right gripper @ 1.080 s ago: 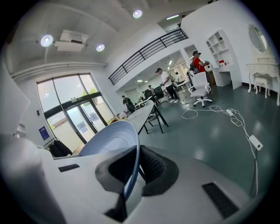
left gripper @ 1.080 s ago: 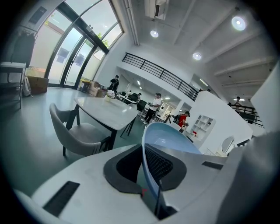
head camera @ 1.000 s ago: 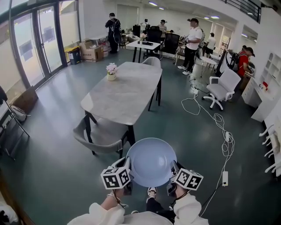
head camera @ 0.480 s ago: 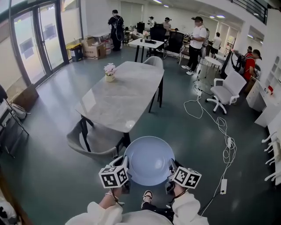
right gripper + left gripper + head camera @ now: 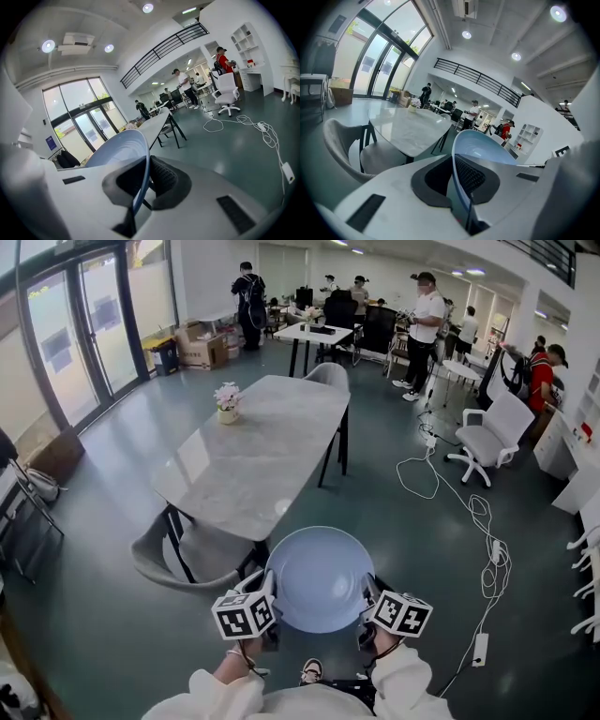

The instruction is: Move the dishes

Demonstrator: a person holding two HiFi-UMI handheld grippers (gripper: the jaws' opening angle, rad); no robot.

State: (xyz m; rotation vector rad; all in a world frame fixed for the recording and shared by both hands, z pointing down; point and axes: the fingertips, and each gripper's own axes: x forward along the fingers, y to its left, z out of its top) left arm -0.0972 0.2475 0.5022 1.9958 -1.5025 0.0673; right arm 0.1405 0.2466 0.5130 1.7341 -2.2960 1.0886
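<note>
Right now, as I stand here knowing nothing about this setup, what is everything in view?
bowl: one, pale blue, held above the floor at the table's near end
table: one, pale marble top, black legs, centre
flower pot: one, pink and white blooms, on the table's far left edge
grey chair: one, at the table's near left
office chair: one, white, right
cable: one, white, on the floor, right
cardboard boxes: brown, by the glass doors
people: several, at the back
left gripper: white, shut on the bowl's rim
right gripper: white, shut on the opposite rim
sleeves: two, white, bottom edge
</note>
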